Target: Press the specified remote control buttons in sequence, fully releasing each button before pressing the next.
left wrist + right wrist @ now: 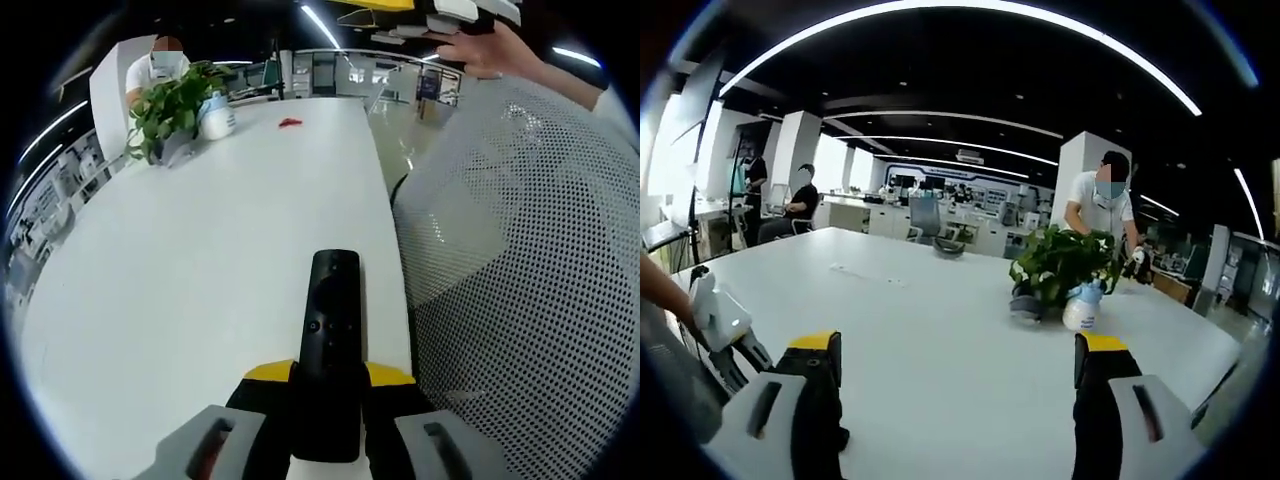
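My two hand-held grippers, one clamped, one spread

My left hand-held gripper (325,425) grips a slim black remote control (330,340) between its yellow-tipped jaws; my right hand-held gripper (955,385) gapes wide, holding nothing.

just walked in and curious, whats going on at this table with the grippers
A person is working with a hand-held gripper in each hand at a white table. The left gripper is shut on a black remote control, holding it by its near end above the table. The right gripper is open and holds nothing, with no jaw on a button at this moment. A potted plant and a white bottle stand farther along the table.
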Tool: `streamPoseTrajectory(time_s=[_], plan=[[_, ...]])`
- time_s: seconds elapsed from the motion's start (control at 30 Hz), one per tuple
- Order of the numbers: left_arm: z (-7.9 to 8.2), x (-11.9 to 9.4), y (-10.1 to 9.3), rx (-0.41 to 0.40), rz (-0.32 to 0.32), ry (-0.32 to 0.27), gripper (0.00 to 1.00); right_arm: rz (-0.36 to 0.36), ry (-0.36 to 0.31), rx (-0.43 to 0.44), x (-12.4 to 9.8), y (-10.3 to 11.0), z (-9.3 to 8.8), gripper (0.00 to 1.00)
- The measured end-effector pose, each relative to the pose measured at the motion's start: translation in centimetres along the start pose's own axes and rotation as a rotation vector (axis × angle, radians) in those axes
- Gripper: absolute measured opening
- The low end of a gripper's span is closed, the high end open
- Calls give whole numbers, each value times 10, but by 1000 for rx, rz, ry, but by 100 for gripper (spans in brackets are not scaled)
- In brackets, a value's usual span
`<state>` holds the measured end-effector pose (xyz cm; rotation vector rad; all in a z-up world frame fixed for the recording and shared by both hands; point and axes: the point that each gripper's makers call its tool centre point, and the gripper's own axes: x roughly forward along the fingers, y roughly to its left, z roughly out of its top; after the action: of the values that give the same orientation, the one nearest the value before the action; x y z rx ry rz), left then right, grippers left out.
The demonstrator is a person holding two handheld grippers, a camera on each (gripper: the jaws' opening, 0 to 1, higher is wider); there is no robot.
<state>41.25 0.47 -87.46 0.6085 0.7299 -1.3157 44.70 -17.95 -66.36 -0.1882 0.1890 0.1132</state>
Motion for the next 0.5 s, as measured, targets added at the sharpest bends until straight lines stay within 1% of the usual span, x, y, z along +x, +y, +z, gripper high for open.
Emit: streamPoseTrajectory(time_s=[0.07,0.13,0.23,0.43,0.5], plan=[[-1,-4,7,-8,-3,12,25,-1,0,-1,0,0,0,100],[0,-5,13,10,-4,26,25,0,7,-5,1,0,-2,100],[-2,-4,13,39,-24,45,25,3,37,-28,3,1,-7,100],[-3,-2,12,73,-48,59,24,-13,48,-47,2,-2,-9,100],[-3,-1,13,79,-53,64,24,-14,63,-45,2,-2,-12,100]])
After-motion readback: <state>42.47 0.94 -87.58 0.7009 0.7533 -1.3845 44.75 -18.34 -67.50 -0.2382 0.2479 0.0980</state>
